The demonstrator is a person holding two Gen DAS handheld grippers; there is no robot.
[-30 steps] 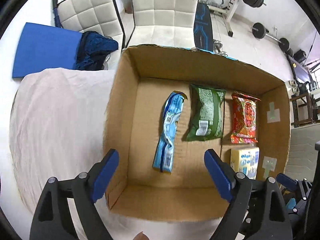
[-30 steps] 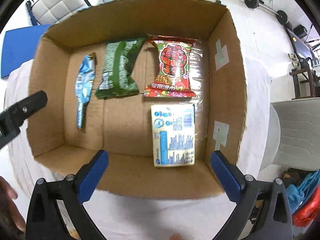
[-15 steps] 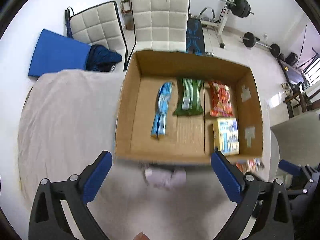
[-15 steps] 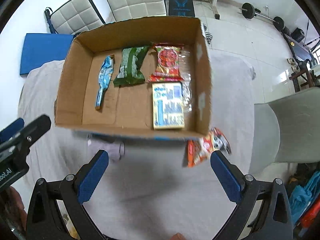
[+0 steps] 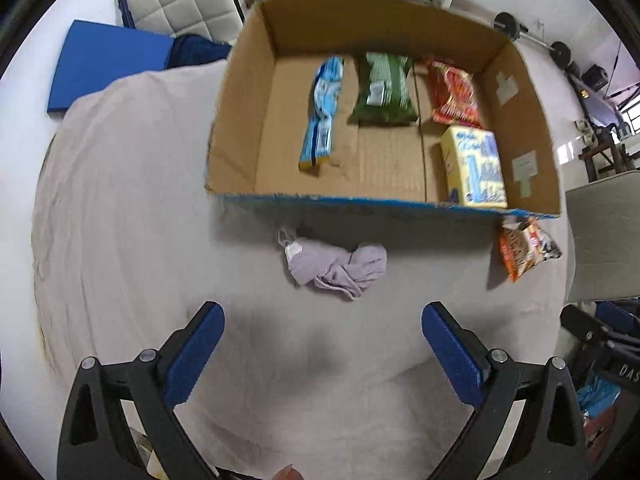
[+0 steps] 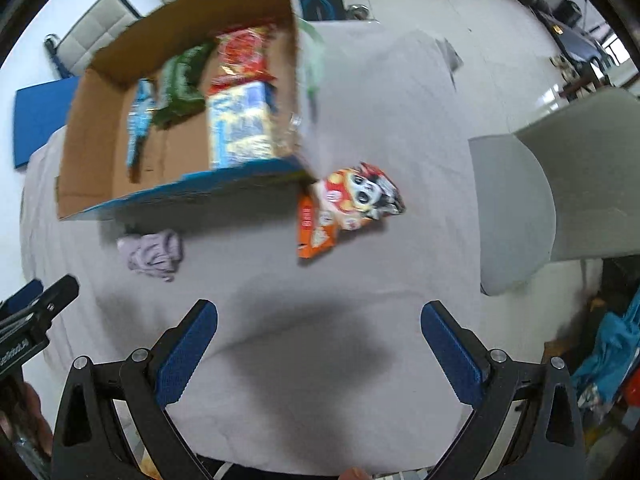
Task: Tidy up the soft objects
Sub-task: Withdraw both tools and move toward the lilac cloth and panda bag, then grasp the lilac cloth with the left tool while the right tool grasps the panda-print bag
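A cardboard box (image 5: 240, 92) (image 6: 92, 160) stands on a cloth-covered table. Inside lie a blue packet (image 5: 322, 114), a green packet (image 5: 384, 88), a red packet (image 5: 454, 94) and a yellow pack (image 5: 476, 166). A crumpled lilac cloth (image 5: 336, 266) (image 6: 152, 254) lies just in front of the box. An orange snack packet (image 5: 526, 246) (image 6: 348, 206) lies at the box's near right corner. My left gripper (image 5: 322, 354) is open and empty, short of the cloth. My right gripper (image 6: 318, 354) is open and empty, short of the orange packet.
White padded chairs (image 5: 184, 0) and a blue mat (image 5: 104, 62) are behind the table. A grey chair (image 6: 520, 208) stands at the table's right edge. Gym weights (image 5: 560, 50) lie on the floor beyond. The left gripper's arm (image 6: 32, 320) shows at the right view's left edge.
Both grippers have pulled back from over the box towards the near side of the table. The lilac cloth and orange packet have come into view. Both stay open.
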